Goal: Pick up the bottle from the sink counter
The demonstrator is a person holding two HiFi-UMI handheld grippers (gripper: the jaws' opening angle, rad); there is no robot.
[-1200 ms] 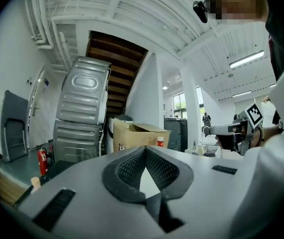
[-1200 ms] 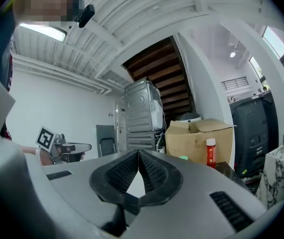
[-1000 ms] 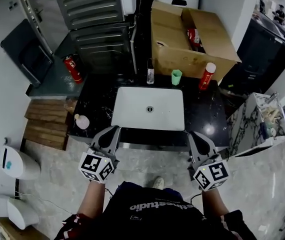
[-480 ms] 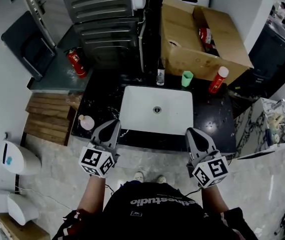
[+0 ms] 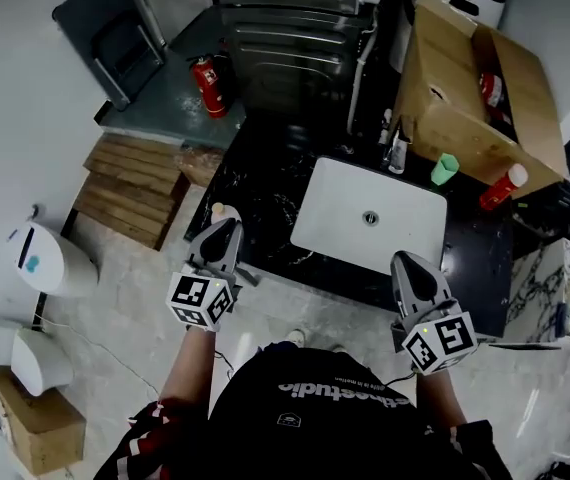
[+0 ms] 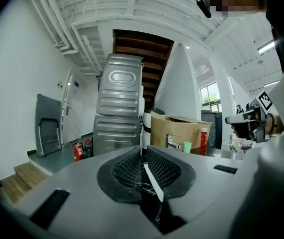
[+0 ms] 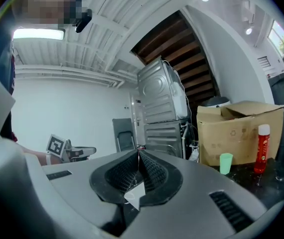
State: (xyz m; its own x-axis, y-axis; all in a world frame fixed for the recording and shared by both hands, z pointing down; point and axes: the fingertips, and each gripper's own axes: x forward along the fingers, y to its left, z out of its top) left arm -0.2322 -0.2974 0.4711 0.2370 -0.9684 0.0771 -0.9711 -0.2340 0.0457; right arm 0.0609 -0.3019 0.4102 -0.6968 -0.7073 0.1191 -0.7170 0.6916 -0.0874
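Jaws together, left hand-held gripper half-hides pale object; right hand-held gripper likewise closed.

Industrial-looking hall, washroom corner: black sink counter, white basin, stacked grey metal appliances, fire extinguisher, open cardboard box, wooden steps, ribbed white ceiling.

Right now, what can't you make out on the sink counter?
- Small bottle: head view, too small; label and contents unreadable.
- Round pink item: head view, too small, partly behind left gripper.
- Sink: both gripper views, hidden behind each gripper's own body.
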